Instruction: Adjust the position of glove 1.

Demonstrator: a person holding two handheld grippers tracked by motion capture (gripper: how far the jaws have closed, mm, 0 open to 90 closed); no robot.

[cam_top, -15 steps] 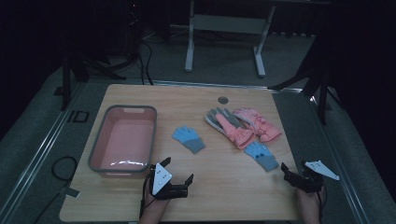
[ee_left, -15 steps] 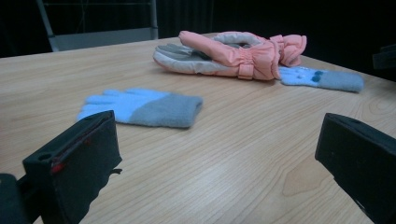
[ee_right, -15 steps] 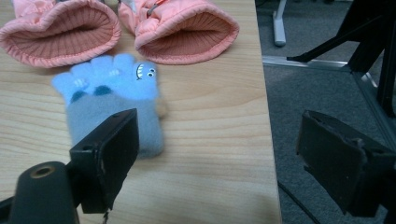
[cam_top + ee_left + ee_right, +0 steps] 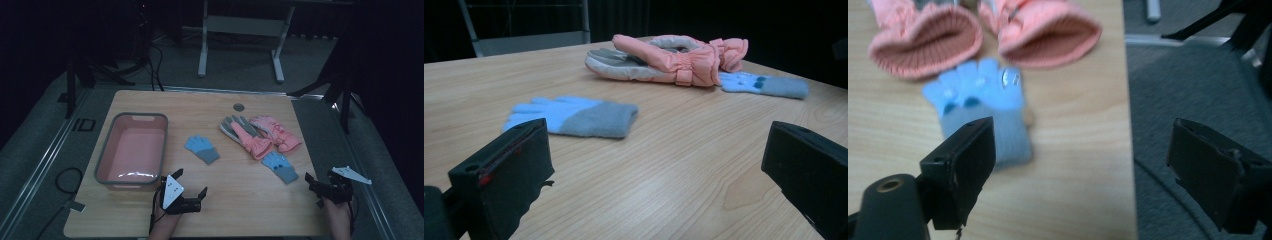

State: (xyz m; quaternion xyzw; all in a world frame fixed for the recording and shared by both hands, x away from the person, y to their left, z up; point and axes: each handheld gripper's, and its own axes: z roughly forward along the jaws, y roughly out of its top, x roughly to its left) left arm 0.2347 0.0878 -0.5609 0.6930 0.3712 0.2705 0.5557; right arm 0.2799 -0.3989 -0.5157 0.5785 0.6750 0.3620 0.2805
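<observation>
Both your left gripper (image 4: 191, 196) and right gripper (image 4: 320, 188) hold jaws apart, empty. Two blue gloves (image 4: 202, 148) and the pink pair (image 4: 262, 134) lie on the worktop (image 4: 250, 200); the pink tub (image 4: 131, 150) appears empty, so sorting seems unstarted.

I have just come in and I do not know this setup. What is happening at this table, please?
A person sits at a wooden table with a gripper in each hand. Both the left gripper and the right gripper are open near the front edge, holding nothing. Two small blue gloves and a pair of pink gloves lie on the table. A pink tub stands at the left. Nothing has been picked up yet.
</observation>
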